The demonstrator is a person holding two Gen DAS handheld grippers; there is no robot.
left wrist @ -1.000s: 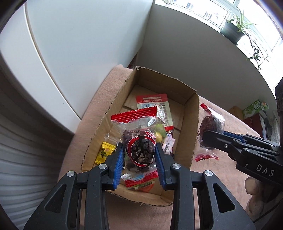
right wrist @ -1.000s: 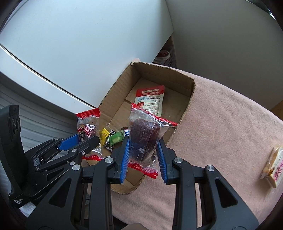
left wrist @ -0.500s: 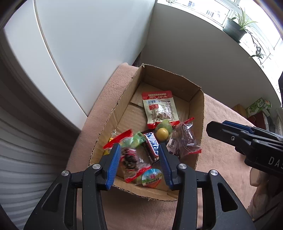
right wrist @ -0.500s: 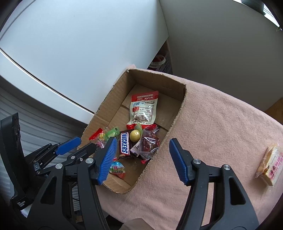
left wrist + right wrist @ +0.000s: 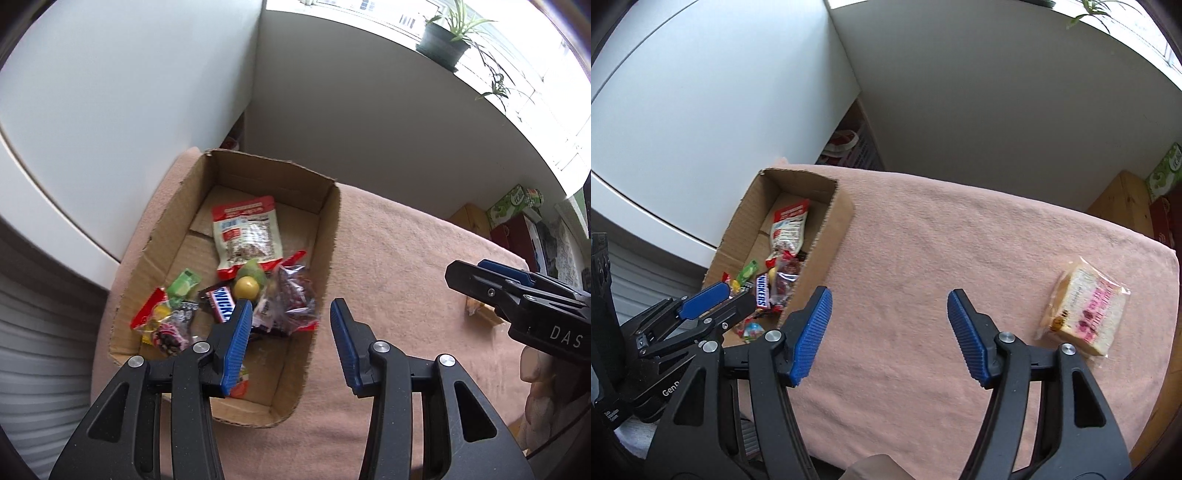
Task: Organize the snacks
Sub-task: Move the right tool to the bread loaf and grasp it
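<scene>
Both grippers, left [image 5: 291, 325] and right [image 5: 888, 325], we held wide and empty above the pink cloth [image 5: 923, 240]. Most snacks sat heaped in the cardboard box [image 5: 328, 236]; one wrapped cake [image 5: 1084, 314] lay apart, well right, presumably our next pick.

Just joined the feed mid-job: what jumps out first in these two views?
The cardboard box on the pink cloth, with bright snacks heaped at its near end, a Snickers bar among them. Then the lone wrapped sandwich out on the cloth, ahead and right of the open right tool. The left tool is open too.
</scene>
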